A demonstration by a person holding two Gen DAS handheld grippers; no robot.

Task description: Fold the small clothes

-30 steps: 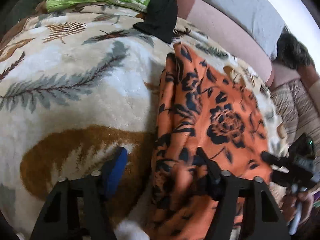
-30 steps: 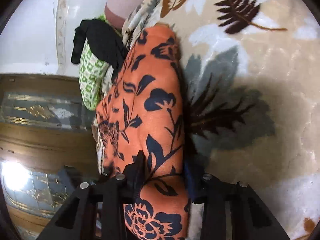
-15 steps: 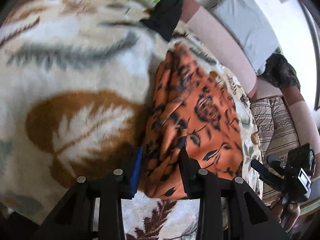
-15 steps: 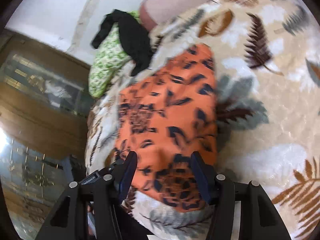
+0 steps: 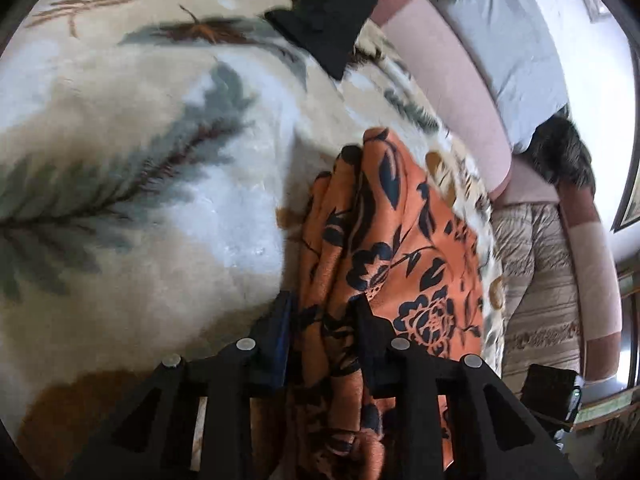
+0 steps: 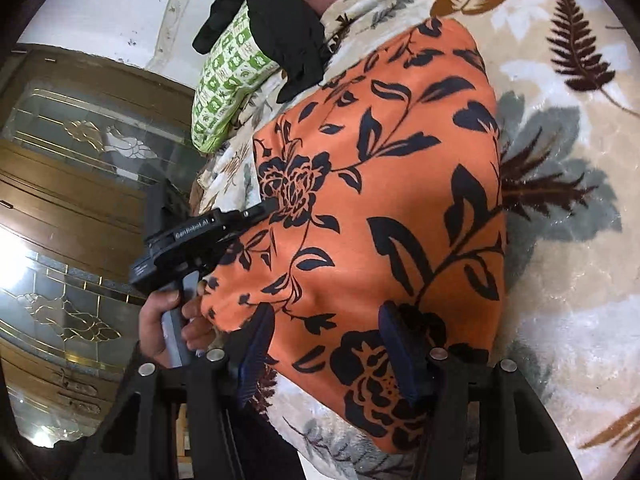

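An orange garment with a black flower print [image 6: 384,200] lies folded on a leaf-patterned blanket [image 6: 560,320]. In the left wrist view the garment [image 5: 400,248] runs away from me, and my left gripper [image 5: 322,312] is shut on its bunched near edge. In the right wrist view my right gripper [image 6: 326,320] is open, its blue-padded fingers straddling the near edge of the garment without pinching it. The left gripper [image 6: 264,210] shows there too, at the garment's left edge, held by a hand.
A black garment [image 5: 332,12] lies over a green patterned pillow [image 6: 228,76] at the far end of the blanket. A pink bolster [image 5: 448,80] and a grey pillow [image 5: 508,40] line the far right side. Wooden glass-panelled doors [image 6: 72,200] stand beyond the bed.
My right gripper has let go of the garment and opened. My left gripper has closed on the garment's edge and shifted along it. The garment now lies flatter and wider.
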